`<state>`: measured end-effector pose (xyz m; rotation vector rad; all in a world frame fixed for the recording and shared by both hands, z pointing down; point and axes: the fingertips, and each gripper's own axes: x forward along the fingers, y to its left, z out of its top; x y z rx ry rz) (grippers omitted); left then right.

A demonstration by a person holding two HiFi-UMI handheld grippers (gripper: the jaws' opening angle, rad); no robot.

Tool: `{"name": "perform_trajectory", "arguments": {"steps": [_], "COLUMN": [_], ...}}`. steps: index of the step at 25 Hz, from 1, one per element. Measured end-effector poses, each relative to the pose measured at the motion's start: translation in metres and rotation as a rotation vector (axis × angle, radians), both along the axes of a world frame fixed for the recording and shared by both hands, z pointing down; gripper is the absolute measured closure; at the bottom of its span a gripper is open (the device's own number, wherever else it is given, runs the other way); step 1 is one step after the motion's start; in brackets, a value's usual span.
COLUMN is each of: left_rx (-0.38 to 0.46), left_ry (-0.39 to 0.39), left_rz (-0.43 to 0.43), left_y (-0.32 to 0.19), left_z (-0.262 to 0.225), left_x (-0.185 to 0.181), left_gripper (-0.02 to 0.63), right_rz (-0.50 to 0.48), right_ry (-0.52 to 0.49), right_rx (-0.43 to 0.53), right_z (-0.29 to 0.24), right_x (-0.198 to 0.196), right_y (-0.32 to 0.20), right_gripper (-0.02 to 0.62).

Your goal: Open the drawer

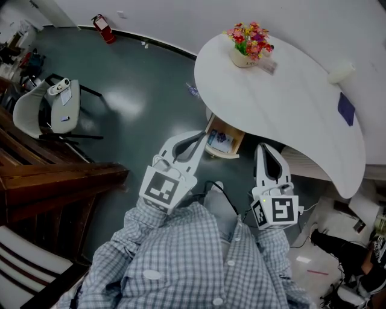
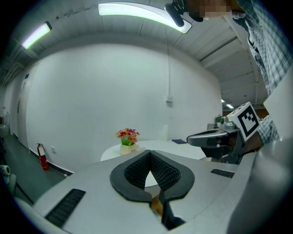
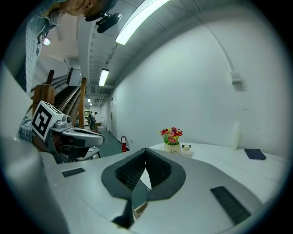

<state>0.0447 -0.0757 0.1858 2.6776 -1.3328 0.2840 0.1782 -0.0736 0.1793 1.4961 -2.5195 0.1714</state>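
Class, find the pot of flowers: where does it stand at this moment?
In the head view the pot of flowers stands top centre on the white table, near its left edge, beside a small card.

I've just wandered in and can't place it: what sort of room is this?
Probably an office or lab common area, not a home: a white round table with a flower pot, a fire extinguisher by the wall, and strip lights overhead.
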Motion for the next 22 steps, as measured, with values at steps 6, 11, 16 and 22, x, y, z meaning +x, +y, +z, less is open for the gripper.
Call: {"name": "perform_trajectory", "arguments": {"steps": [6, 11, 16, 22], "left_rx": [-0.001, -0.001, 0.003, -0.002], "left_ry": [-0.010, -0.013, -0.011, -0.012], "left_rz": [0.028, 0.032, 0.042, 0.051], "left_y": [0.002, 0.003, 0.003, 0.007], "left_z": [0.001, 0.001, 0.001, 0.002], "left_x": [0.005, 0.005, 0.008, 0.012], "left_gripper": [0.601, 0.601, 0.601, 0.601], "right_rz": [-0.007, -0.018, -0.028, -0.033], "right_ry": [0.008, 0.010, 0.016, 0.014], "right_rx": [-0.006, -0.009, -0.003, -0.011], "right_z": [0.000, 0.001, -0.001, 0.000], "right_x": [-0.002, -0.006, -0.008, -0.009], "right_y": [0.001, 0.003, 0.003, 0.005], "right_gripper": [0.586, 0.586, 0.586, 0.586]}}
